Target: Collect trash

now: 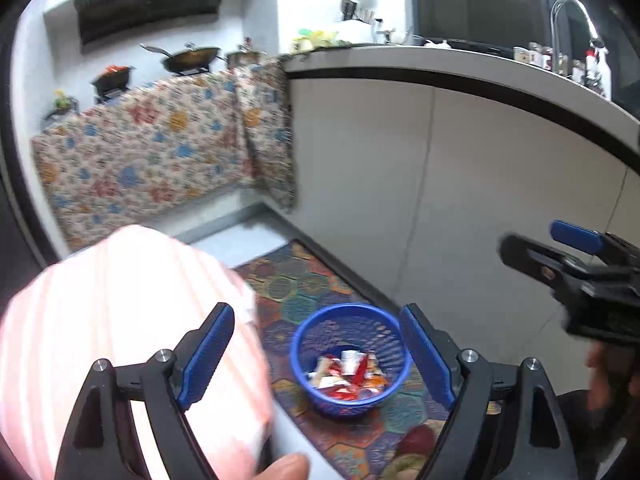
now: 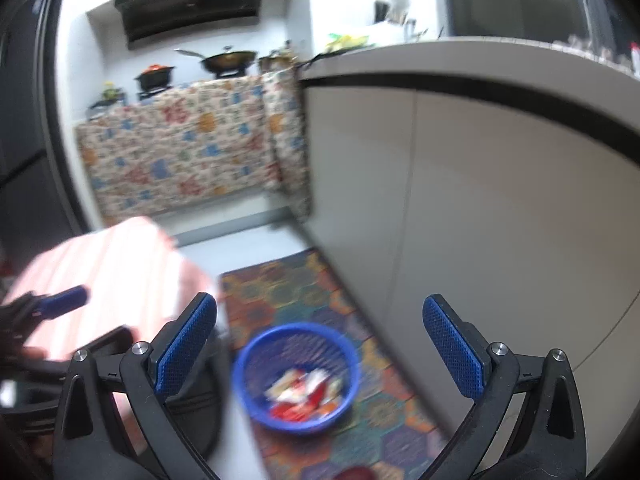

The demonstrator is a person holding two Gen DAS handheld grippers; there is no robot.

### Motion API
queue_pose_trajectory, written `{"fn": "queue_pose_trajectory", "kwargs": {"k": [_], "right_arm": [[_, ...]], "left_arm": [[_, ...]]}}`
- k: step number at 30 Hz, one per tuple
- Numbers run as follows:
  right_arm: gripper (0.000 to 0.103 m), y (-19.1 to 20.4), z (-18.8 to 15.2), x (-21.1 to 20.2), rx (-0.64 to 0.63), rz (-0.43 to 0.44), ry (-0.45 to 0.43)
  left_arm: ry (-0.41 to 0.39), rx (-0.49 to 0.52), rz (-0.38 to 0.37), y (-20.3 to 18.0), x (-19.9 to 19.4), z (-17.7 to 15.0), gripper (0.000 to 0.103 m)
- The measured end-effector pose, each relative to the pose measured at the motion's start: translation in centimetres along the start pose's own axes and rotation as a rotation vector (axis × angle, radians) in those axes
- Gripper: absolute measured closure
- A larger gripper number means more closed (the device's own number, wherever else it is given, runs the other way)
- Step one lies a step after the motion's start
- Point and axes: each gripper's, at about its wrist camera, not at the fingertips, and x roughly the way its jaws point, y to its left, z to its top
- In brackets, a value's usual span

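A blue mesh basket (image 1: 352,356) stands on a colourful hexagon-pattern mat (image 1: 304,284). It holds several red, white and orange wrappers (image 1: 348,376). My left gripper (image 1: 316,344) is open and empty, held above the basket with the basket between its fingers in view. My right gripper (image 2: 320,348) is open and empty too, above the same basket (image 2: 296,380) and its wrappers (image 2: 304,394). The right gripper also shows at the right edge of the left wrist view (image 1: 560,252).
A pink striped stool or box (image 1: 120,320) stands left of the mat. White cabinet fronts (image 1: 440,184) run along the right under a counter with a tap (image 1: 568,20). A floral cloth (image 1: 160,152) hangs below the stove with pans behind.
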Motion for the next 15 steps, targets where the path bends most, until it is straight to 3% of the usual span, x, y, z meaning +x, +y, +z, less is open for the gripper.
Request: {"fn": "queue_pose_trajectory", "kwargs": {"k": [2,6,11,15], "right_arm": [[0.0,0.3,-0.7,-1.3,-0.017,0.044,-0.04],[0.0,1.5,-1.7,-3.0,-0.062,-0.008,-0.041],[0.0,2.9,-3.0,-2.8,-0.047,-0.032,0.077],[0.0,2.9,-3.8,-2.3,0.009,0.004,0.163]], "left_arm": [[0.001,-0.02,0.009,0.4,-0.9,-0.3,0.017],[0.036,-0.081,-0.026,1.7,-1.7,-0.6,0.017],[0.062,-0.069,-0.009,2.0,-2.6,-1.1,0.017],[0.078,-0.053,0.001,1.9,-2.5,-1.7,0.017]]}}
